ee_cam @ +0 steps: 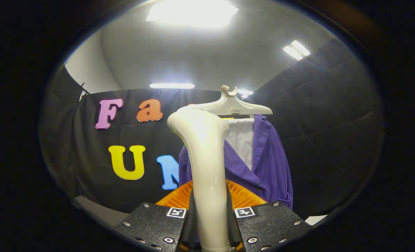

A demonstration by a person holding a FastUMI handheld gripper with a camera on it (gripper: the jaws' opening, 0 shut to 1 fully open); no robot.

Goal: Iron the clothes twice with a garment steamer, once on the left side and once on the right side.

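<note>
Steamer [207,168], glossy cream with a bent head, stands upright, clamped between the 2 fingers [151,224]; purple garment [270,164] hangs beyond on a hanger [233,105].

Black cloth walls [319,122] enclose a booth, creased and quilted on the right side. Behind the cloth at the left, a pale grey wall [88,70] rises to a grey ceiling [193,56]. Bright rectangular ceiling lights [192,13] glare overhead. A strip of pale floor [98,210] shows below the cloth.
</note>
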